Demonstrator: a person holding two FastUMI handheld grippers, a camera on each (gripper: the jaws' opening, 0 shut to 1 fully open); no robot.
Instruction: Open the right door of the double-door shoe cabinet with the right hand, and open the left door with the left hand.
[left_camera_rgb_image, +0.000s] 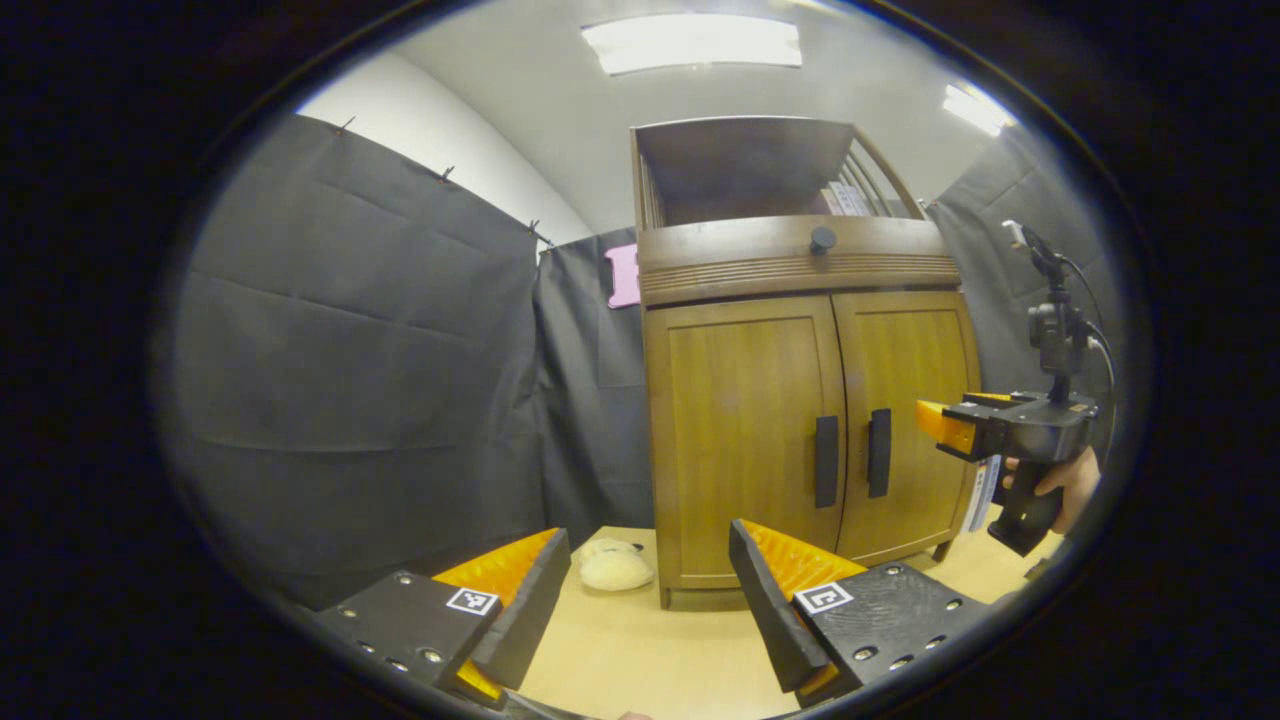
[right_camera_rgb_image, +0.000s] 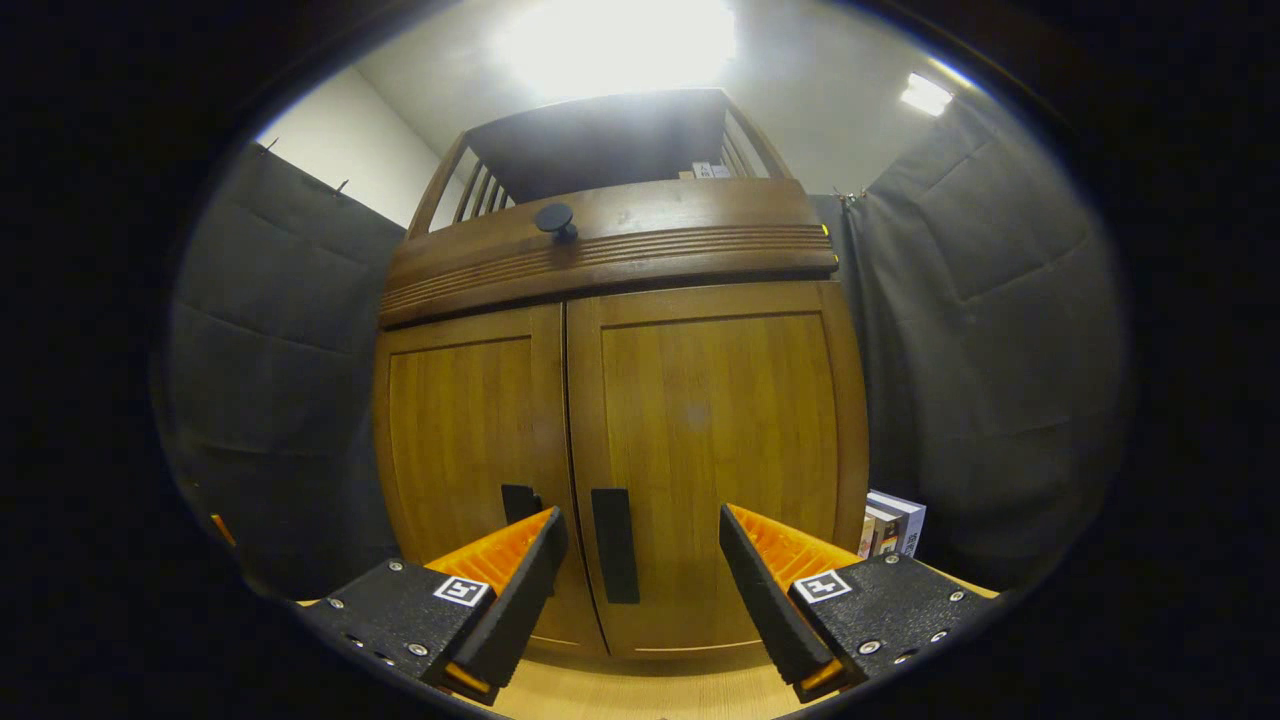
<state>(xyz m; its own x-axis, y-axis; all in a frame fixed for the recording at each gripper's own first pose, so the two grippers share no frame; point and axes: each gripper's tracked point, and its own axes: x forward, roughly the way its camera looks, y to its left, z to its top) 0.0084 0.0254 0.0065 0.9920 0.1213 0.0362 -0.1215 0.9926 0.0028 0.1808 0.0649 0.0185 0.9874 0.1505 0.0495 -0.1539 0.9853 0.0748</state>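
A brown wooden shoe cabinet (left_camera_rgb_image: 800, 270) stands on the tan surface, both doors closed. Its left door (left_camera_rgb_image: 740, 440) carries a black vertical handle (left_camera_rgb_image: 826, 461), and the right door (left_camera_rgb_image: 905, 420) has its own handle (left_camera_rgb_image: 879, 452). My left gripper (left_camera_rgb_image: 650, 590) is open, well short of the cabinet. The right gripper (left_camera_rgb_image: 945, 425) appears in the left gripper view, held by a hand (left_camera_rgb_image: 1070, 485) near the right door's edge. In the right gripper view, my right gripper (right_camera_rgb_image: 640, 560) is open close before the right door (right_camera_rgb_image: 715, 460), its handle (right_camera_rgb_image: 614, 545) between the fingers but untouched. The left door's handle (right_camera_rgb_image: 520, 502) peeks above the left finger.
A pale fluffy item (left_camera_rgb_image: 613, 567) lies on the surface left of the cabinet's base. Boxes or books (right_camera_rgb_image: 890, 525) stand at the cabinet's right side. A round black knob (left_camera_rgb_image: 822, 239) sits on the upper panel. Black cloth walls close in on both sides.
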